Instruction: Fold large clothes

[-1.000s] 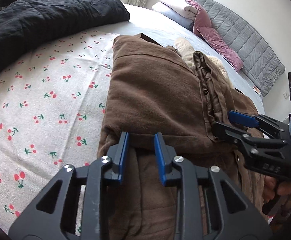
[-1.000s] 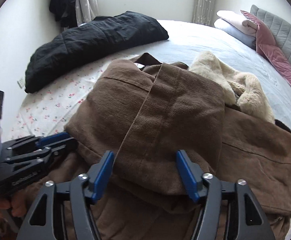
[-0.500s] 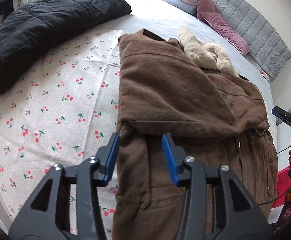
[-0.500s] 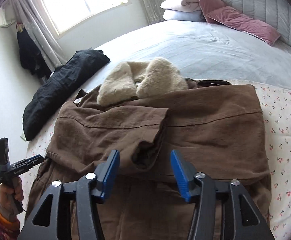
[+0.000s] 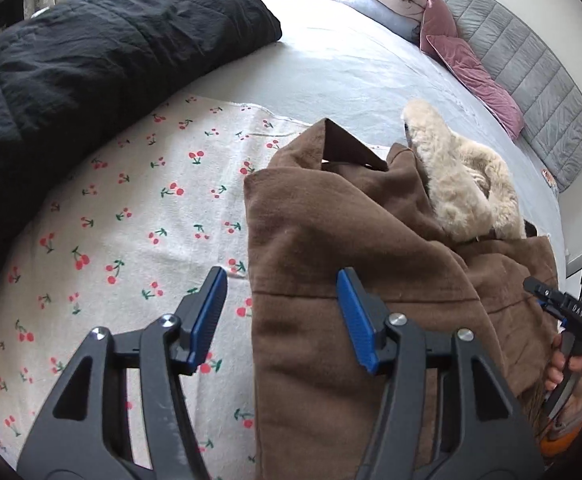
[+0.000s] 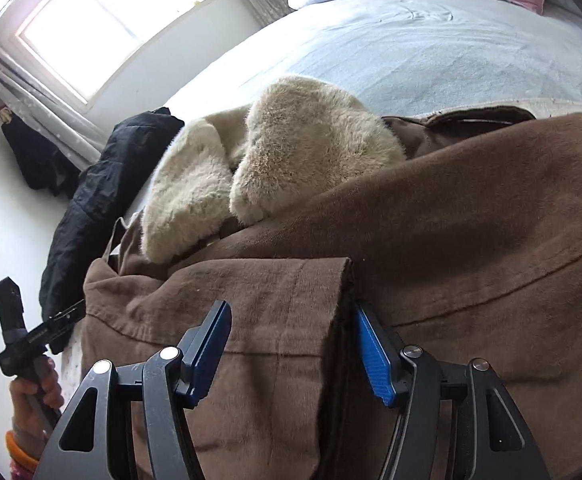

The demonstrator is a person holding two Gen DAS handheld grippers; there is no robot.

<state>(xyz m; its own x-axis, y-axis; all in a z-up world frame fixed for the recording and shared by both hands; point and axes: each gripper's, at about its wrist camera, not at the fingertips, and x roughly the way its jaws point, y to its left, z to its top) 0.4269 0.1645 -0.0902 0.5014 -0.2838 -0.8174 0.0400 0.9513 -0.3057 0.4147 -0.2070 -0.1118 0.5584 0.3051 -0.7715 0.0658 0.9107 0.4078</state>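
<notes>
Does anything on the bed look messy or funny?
A little. The fluffy collar of the brown coat bulges up in a lump instead of lying flat, and one folded sleeve sits crooked across the front. Nothing looks torn or spilled.

Bed [image 5: 355, 68] in grey sheet, cherry-print cloth [image 5: 139, 216] under left fingers, brown coat [image 5: 331, 240] upon it, black quilted jacket [image 5: 91, 48] and pillows [image 5: 375, 4] far beyond fingertips

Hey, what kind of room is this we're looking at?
Most likely a bedroom: a bed with a grey padded headboard, stacked pillows, and a curtained window.
</notes>
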